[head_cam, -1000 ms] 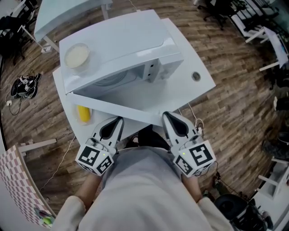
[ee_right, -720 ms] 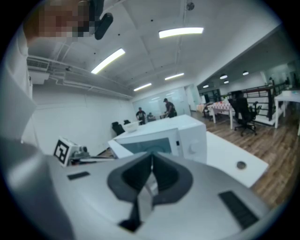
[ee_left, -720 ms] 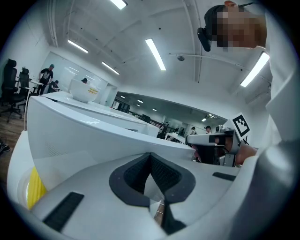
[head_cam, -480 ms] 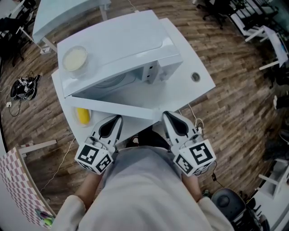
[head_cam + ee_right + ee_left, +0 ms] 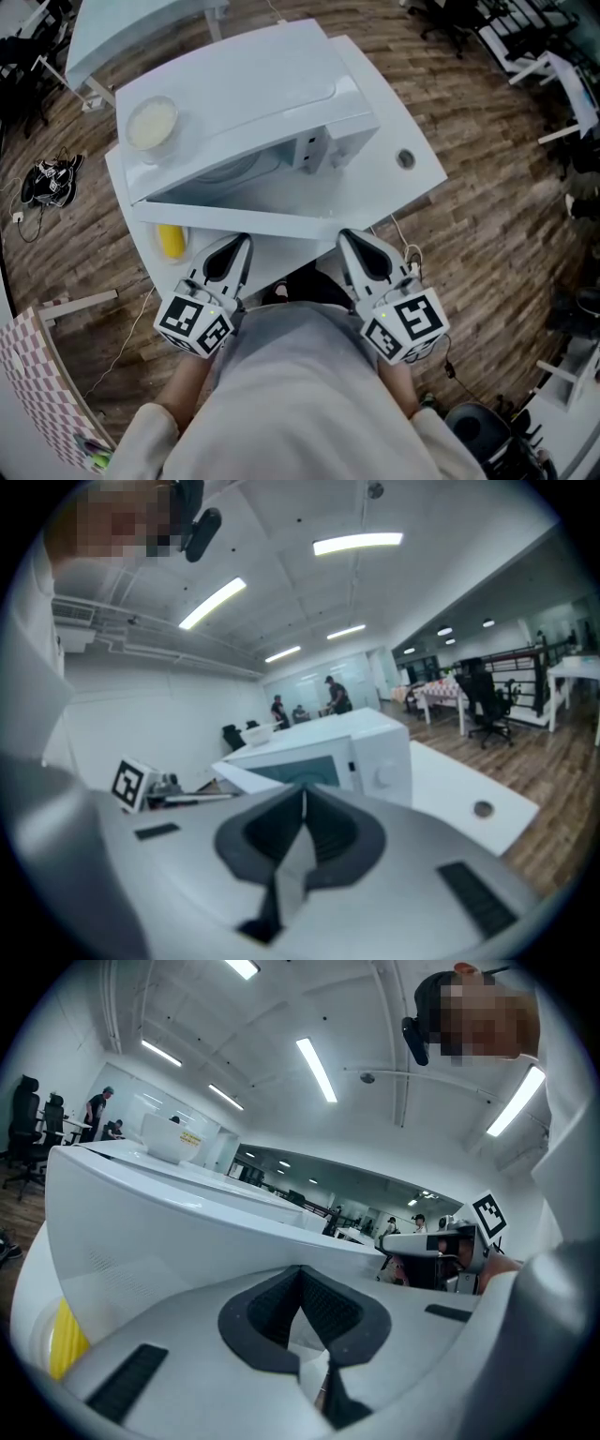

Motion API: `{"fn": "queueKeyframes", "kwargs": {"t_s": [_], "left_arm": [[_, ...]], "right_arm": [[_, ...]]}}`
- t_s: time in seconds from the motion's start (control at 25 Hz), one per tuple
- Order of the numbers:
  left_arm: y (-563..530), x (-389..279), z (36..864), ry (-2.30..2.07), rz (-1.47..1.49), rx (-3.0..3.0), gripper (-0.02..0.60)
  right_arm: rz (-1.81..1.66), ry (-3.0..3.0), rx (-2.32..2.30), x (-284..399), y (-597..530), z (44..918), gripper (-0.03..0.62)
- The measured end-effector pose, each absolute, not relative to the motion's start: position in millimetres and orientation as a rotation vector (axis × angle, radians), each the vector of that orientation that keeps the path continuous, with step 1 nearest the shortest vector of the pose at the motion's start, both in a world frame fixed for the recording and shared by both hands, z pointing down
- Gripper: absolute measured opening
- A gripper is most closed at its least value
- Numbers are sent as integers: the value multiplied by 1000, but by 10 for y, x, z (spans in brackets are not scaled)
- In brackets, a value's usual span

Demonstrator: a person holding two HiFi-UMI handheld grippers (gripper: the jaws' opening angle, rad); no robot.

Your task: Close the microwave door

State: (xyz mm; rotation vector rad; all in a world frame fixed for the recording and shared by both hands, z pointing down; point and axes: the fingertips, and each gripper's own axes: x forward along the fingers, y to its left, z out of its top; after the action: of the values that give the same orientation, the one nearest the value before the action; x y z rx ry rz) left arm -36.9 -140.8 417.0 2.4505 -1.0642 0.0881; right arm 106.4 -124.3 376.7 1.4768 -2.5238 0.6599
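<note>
Closing the door of the microwave is best done as a push, not a grasp. The microwave is stood on the white table with its front toward the person. Its door is swung partly open from a hinge on the left, and the free edge lies just ahead of the right gripper. The left gripper is held near the door's outer face. Both pairs of jaws are pressed together with nothing between them, which suits pushing. Contact should be made on the outer face near the free edge, away from the hinge, so that least force is needed. The push should be kept steady and level until the latch is judged to have caught. A bowl is set on top of the microwave, so slamming should be avoided. The yellow thing on the table by the hinge side should be left undisturbed.
</note>
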Motion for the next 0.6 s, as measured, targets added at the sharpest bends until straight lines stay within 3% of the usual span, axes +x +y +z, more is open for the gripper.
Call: {"fn": "queueKeyframes", "kwargs": {"t_s": [0.6], "left_arm": [[-1567, -365, 4200, -1085, 71, 2425, 18]], "right_arm": [[685, -2516, 1493, 1127, -1284, 3816, 23]]}}
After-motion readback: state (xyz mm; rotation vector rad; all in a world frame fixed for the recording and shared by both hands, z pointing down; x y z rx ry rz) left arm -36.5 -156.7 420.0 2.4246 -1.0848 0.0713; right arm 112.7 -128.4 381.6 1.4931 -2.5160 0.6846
